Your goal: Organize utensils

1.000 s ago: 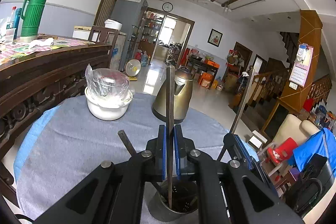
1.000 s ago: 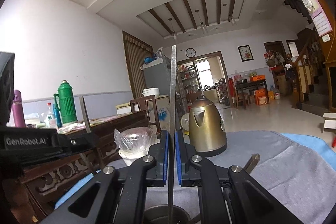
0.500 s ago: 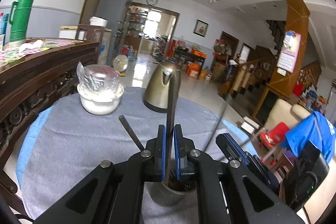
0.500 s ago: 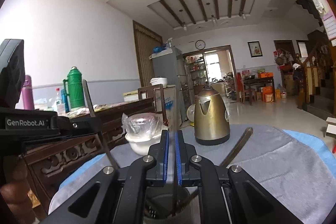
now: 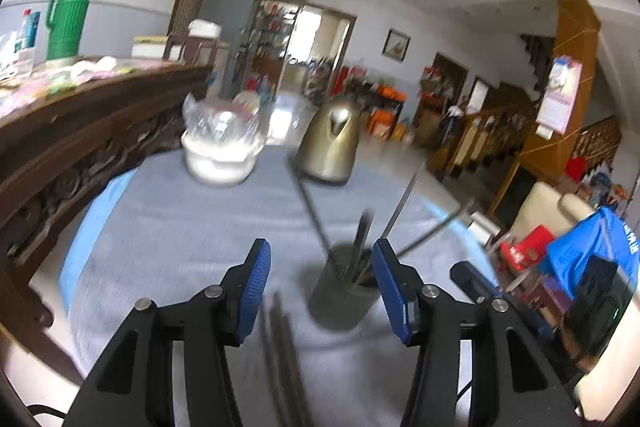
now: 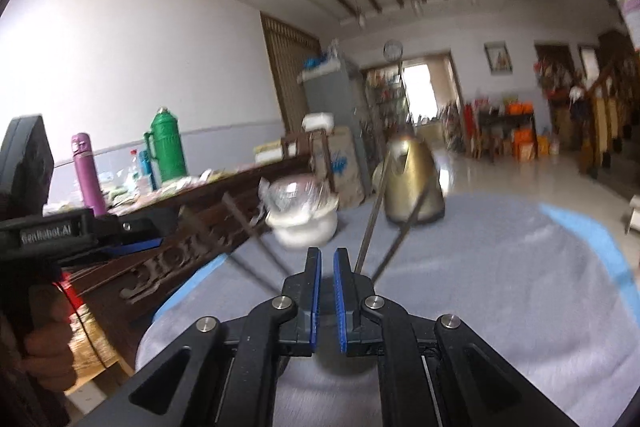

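Both jaws empty: left gripper (image 5: 320, 291) wide apart, right gripper (image 6: 325, 293) nearly together. Cup (image 5: 344, 291) at left's 1 o'clock holds leaning utensils (image 5: 394, 211); clipping them could tip it.

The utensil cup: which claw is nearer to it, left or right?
Probably right. The right claw sits just over the utensil cup, utensils rising past its fingers; the left claw, open, stands to the cup's left.
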Demonstrator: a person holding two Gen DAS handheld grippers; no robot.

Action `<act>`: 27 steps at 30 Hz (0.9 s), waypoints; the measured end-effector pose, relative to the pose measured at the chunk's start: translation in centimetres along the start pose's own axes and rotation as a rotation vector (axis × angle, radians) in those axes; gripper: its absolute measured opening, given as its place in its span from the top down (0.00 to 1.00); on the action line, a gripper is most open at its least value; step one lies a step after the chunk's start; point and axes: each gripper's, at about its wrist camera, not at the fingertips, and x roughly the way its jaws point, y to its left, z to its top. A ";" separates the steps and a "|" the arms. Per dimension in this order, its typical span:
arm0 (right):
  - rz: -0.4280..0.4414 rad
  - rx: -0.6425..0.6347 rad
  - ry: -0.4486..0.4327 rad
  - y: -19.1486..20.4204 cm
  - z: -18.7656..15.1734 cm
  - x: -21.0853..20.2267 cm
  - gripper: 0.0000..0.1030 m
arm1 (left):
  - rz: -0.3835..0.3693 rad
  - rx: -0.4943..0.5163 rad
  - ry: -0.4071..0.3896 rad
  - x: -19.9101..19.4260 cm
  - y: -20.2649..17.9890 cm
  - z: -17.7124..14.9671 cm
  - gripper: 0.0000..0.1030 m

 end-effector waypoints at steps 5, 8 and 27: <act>0.031 0.040 0.102 -0.8 -2.3 -0.3 0.70 | 0.056 -0.005 0.137 0.8 0.3 -3.4 0.47; 0.046 0.070 0.150 -1.4 -3.3 -0.2 0.70 | 0.080 -0.005 0.198 1.1 0.1 -4.9 0.47; 0.104 0.130 0.170 -3.3 -4.3 -1.5 0.70 | 0.205 0.057 0.470 3.7 -2.9 -9.3 0.46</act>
